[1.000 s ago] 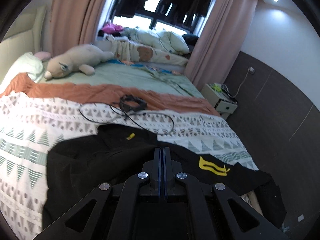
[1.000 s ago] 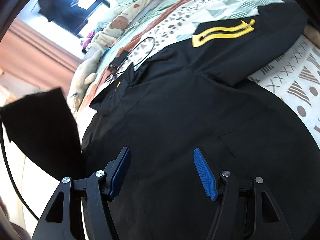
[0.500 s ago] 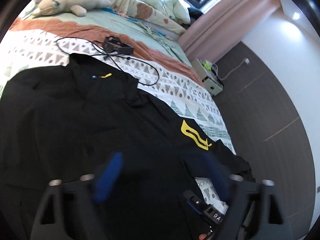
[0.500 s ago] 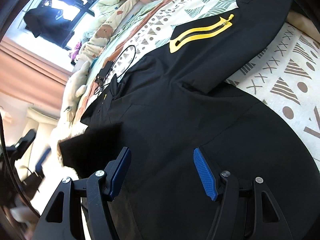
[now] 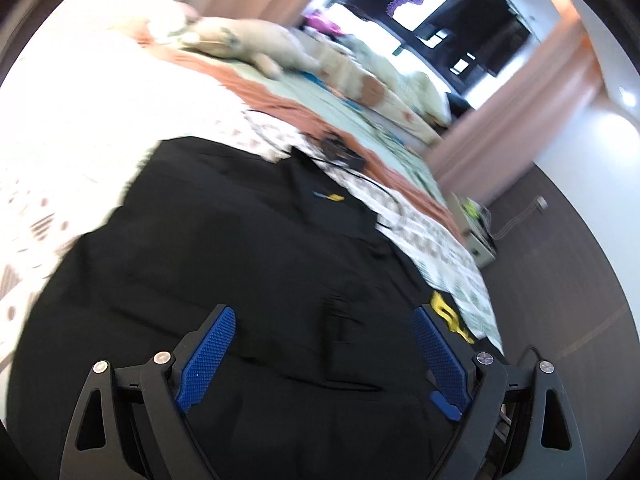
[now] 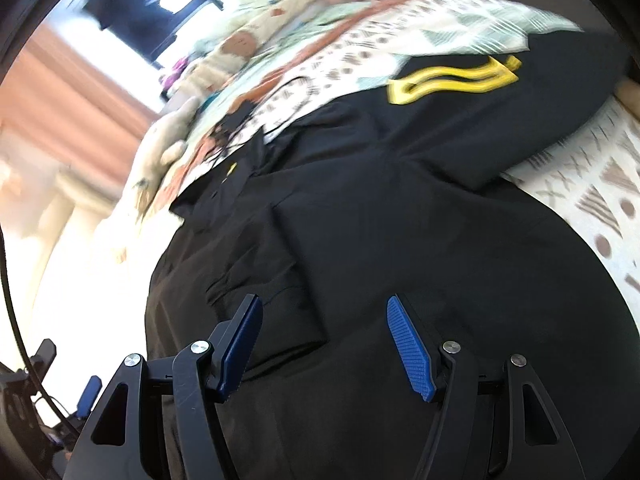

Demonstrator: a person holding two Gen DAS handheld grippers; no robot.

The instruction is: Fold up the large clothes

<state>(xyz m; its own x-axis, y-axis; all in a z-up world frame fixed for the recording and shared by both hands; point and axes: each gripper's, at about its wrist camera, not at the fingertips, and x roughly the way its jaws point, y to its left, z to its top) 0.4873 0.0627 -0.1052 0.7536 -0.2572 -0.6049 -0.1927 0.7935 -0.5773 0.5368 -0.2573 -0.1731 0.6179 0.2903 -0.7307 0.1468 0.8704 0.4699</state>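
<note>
A large black shirt [image 5: 248, 264] lies spread on the patterned bedspread [image 5: 36, 184], collar toward the headboard. Its left sleeve is folded in over the body [image 6: 352, 240]. The other sleeve, with a yellow wavy logo [image 6: 452, 80], stretches out to the right. My left gripper [image 5: 320, 352] hovers open just above the lower body of the shirt, nothing between its blue pads [image 5: 204, 356]. My right gripper [image 6: 326, 344] is also open over the lower shirt [image 6: 400, 248], empty. The view is motion-blurred.
A black cable and small device [image 5: 340, 152] lie on the bed just past the collar. A plush toy [image 5: 248, 40] and pillows sit near the headboard. A white nightstand [image 5: 478, 236] stands by the dark wall at the right. The other gripper [image 6: 86, 394] shows at the lower left.
My left gripper, shut on the sleeve a second ago, has let it go and opened; the sleeve now lies folded over the shirt's body. Both grippers have shifted over the shirt.
</note>
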